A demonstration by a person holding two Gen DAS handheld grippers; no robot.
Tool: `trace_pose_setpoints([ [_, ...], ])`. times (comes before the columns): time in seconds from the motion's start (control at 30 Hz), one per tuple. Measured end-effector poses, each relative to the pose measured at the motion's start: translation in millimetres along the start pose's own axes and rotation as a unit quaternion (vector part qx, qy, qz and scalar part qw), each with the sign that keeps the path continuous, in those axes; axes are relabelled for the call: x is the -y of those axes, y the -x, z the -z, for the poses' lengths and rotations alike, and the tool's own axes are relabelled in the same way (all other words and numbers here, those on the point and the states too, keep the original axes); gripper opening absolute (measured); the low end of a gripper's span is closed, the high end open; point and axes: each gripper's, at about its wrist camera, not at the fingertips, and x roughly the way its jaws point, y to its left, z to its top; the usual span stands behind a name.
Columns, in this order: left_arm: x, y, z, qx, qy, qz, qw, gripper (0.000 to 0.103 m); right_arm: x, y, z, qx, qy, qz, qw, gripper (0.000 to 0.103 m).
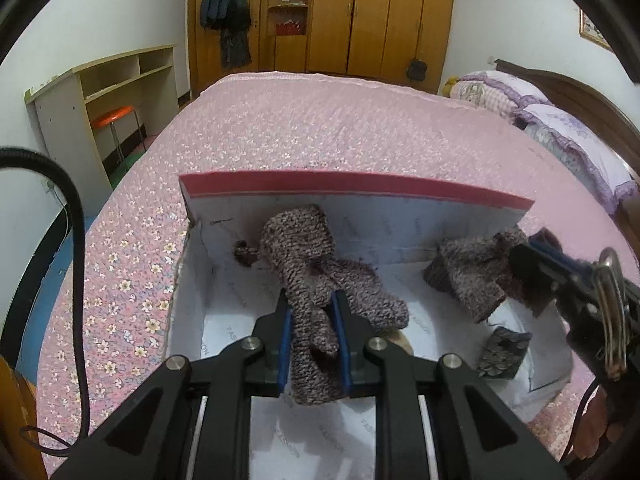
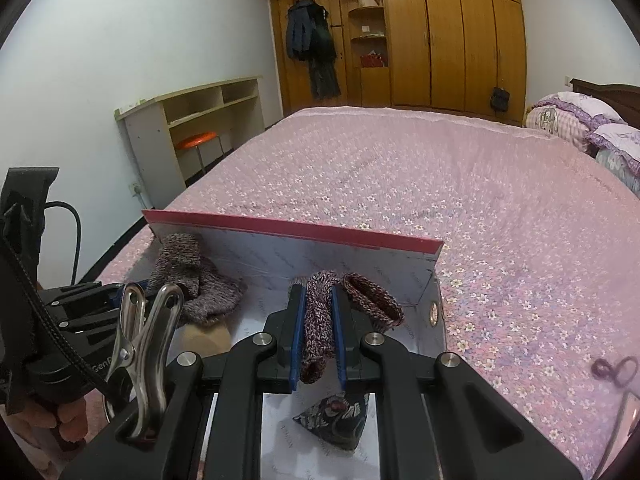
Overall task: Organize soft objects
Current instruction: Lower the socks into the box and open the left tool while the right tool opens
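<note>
Pink cloth with tiny flowers is covering the big bed [image 1: 340,128], and the bed is filling most of both views. An open box [image 1: 352,190] with a red edge and white paper inside is sitting on the bed at about 6 o'clock.

In the left wrist view, the left tool [image 1: 312,312] is squeezing tight on a knitted sock [image 1: 308,264] in speckled purple and grey. The sock is hanging down inside the box, toward its left side. At 3 o'clock the right tool [image 1: 524,268] is pinching a second knitted sock [image 1: 468,276], which is drooping into the right side of the box. A small dark patterned piece [image 1: 504,354] is lying on the box floor at 4 o'clock.

In the right wrist view, the right tool [image 2: 318,304] is clenching its sock [image 2: 320,320] between blue pads, and the cuff is looping out to the right. A shiny metal clip [image 2: 144,344] is standing at 8 o'clock.

Brown wooden wardrobes [image 1: 384,12] are lining the far wall at 12 o'clock, with dark coats [image 1: 224,4] hanging on them. A pale shelf desk [image 1: 104,92] and an orange stool [image 1: 112,114] are standing at 10 o'clock. Purple pillows [image 1: 560,124] are resting against a dark headboard at 2 o'clock. White walls are showing on both sides.
</note>
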Motion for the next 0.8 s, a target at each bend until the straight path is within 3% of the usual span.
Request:
trace_pose_setpoints([
  [0.5, 9, -8, 0, 0.005, -0.001, -0.006, 1.0000, 0.020, 4, -19, 6, -0.019, -0.008, 0.006, 1.000, 0.014],
  [0.57, 8, -8, 0, 0.005, 0.000, -0.007, 1.0000, 0.025, 5, -20, 7, -0.019, -0.011, 0.006, 1.000, 0.014],
  [0.63, 7, -7, 0, 0.008, 0.002, -0.012, 0.9999, 0.040, 6, -20, 7, -0.019, -0.014, 0.007, 1.000, 0.014],
  [0.7, 7, -5, 0, 0.012, 0.003, -0.018, 0.9998, 0.051, 8, -21, 8, -0.020, -0.018, 0.007, 1.000, 0.023],
  [0.8, 7, -3, 0, 0.015, 0.000, -0.024, 0.9996, 0.057, 10, -21, 9, -0.021, -0.019, 0.008, 1.000, 0.027],
])
